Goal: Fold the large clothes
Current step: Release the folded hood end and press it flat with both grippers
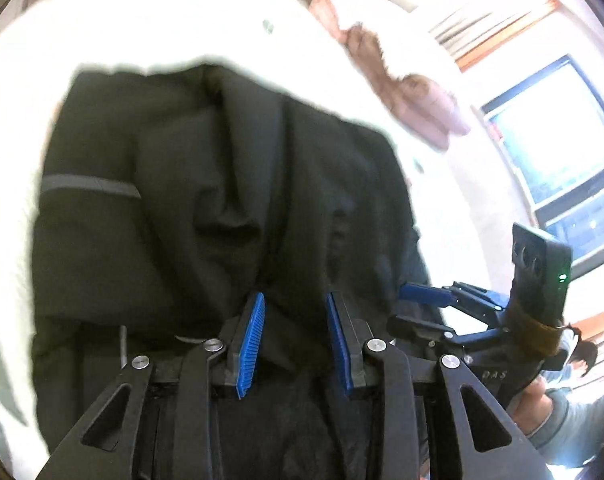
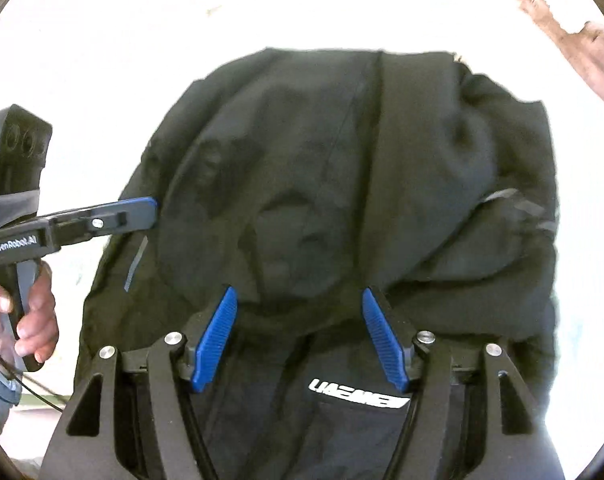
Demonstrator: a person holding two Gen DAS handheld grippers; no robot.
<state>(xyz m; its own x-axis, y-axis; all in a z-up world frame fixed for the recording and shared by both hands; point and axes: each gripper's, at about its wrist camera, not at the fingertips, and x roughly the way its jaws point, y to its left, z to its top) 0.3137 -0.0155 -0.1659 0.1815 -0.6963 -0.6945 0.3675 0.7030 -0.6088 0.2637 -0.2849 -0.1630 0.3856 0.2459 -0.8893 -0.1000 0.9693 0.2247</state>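
Note:
A large black garment (image 1: 205,184) with a grey stripe lies bunched and partly folded on a white bed; it also fills the right wrist view (image 2: 342,184), where a white logo shows near the bottom. My left gripper (image 1: 295,300) is open, its blue pads (image 1: 251,340) standing over a fold of the black cloth. My right gripper (image 2: 299,294) is open wide above the garment's near part. The right gripper also shows in the left wrist view (image 1: 422,294) at the garment's right edge. The left gripper shows in the right wrist view (image 2: 141,212) at the garment's left edge.
The white bed sheet (image 1: 181,20) surrounds the garment. A brown-pink cloth (image 1: 414,96) lies on the bed at the far right; it also appears in the right wrist view (image 2: 582,52). A window (image 1: 562,152) is beyond the bed. The person's hands hold both handles.

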